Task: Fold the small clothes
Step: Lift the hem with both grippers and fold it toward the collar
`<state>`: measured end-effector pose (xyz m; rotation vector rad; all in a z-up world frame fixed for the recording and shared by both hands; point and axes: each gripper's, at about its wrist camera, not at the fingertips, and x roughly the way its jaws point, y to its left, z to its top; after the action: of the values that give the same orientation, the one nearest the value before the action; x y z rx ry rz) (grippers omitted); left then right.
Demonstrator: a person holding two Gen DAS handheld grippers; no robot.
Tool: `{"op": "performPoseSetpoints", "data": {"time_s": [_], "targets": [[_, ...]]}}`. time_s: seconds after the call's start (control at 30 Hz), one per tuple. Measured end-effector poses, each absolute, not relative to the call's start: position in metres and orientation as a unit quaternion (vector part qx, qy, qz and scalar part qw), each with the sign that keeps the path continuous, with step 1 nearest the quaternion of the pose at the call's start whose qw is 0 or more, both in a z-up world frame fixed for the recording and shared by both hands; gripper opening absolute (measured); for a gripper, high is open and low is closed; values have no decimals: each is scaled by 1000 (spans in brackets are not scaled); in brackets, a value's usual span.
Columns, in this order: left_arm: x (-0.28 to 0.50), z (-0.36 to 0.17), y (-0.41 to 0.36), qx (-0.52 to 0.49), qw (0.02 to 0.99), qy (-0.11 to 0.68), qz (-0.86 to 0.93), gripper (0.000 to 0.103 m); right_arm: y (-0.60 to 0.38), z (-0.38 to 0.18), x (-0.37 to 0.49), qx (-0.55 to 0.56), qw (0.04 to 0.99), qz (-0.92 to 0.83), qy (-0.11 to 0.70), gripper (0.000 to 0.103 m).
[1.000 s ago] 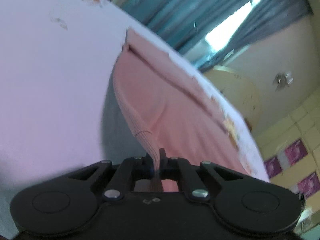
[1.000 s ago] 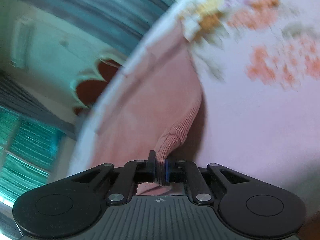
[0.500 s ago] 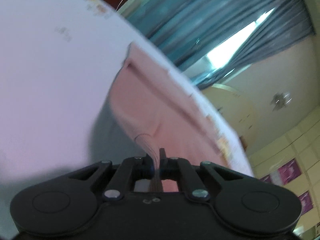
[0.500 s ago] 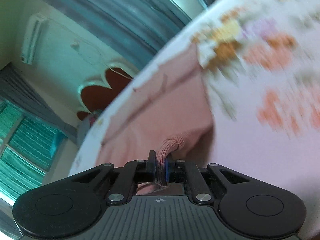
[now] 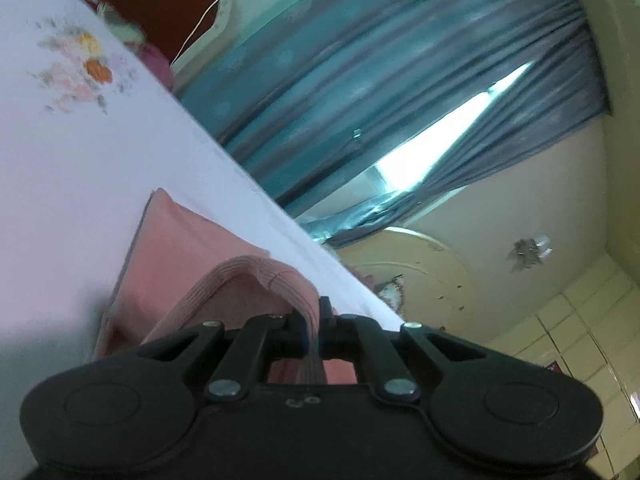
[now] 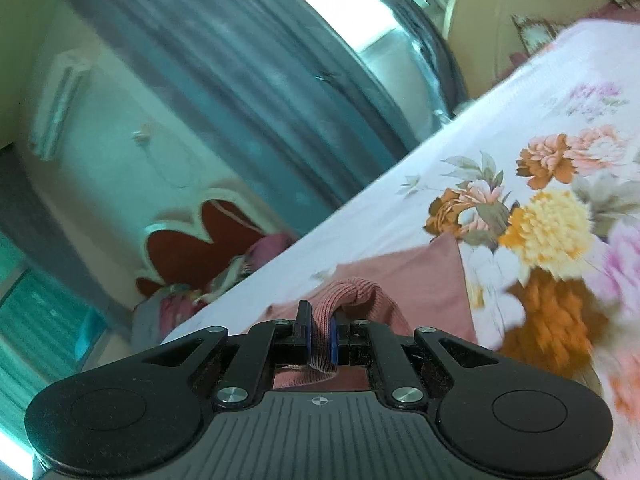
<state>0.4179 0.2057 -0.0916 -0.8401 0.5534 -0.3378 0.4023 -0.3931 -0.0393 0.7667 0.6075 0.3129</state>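
Note:
A small pink garment (image 5: 180, 248) with a ribbed hem lies on a bed with a white floral sheet (image 5: 80, 152). My left gripper (image 5: 314, 320) is shut on the ribbed hem, which loops up over the rest of the cloth. In the right wrist view the same pink garment (image 6: 420, 280) lies on the sheet (image 6: 520, 128), and my right gripper (image 6: 320, 336) is shut on another bunched part of the ribbed hem. Both grippers hold the hem low over the garment's far part. The near part of the garment is hidden behind the grippers.
The far edge of the bed runs diagonally across both views. Beyond it hang blue-grey curtains (image 5: 380, 100) with a bright window gap. A red and white headboard (image 6: 200, 248) with pillows stands at one end of the bed.
Both grippers have carried the ribbed hem forward over the garment toward its far edge. Less of the pink cloth shows ahead, and both views have tilted up toward the curtains.

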Motion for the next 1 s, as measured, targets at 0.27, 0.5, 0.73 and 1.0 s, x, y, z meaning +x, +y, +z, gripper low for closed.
{"op": "performPoseSetpoints", "data": {"time_s": [0.27,0.5,0.73,1.0], "targets": [[530,-145,203,-393,840,348,-138,4,-387,-117,524,396,835,99,370,7],[538,-143,204,-340,871,325,-139,78,-393,-126,536,356,873,75,325,76],[565,-142,185,-169,885,406,-152,53,-380,-139,557,239,884,105,387,51],[571,-143,165,-97,892,412,-160,13,-335,-149,571,102,888,132,429,16]]}}
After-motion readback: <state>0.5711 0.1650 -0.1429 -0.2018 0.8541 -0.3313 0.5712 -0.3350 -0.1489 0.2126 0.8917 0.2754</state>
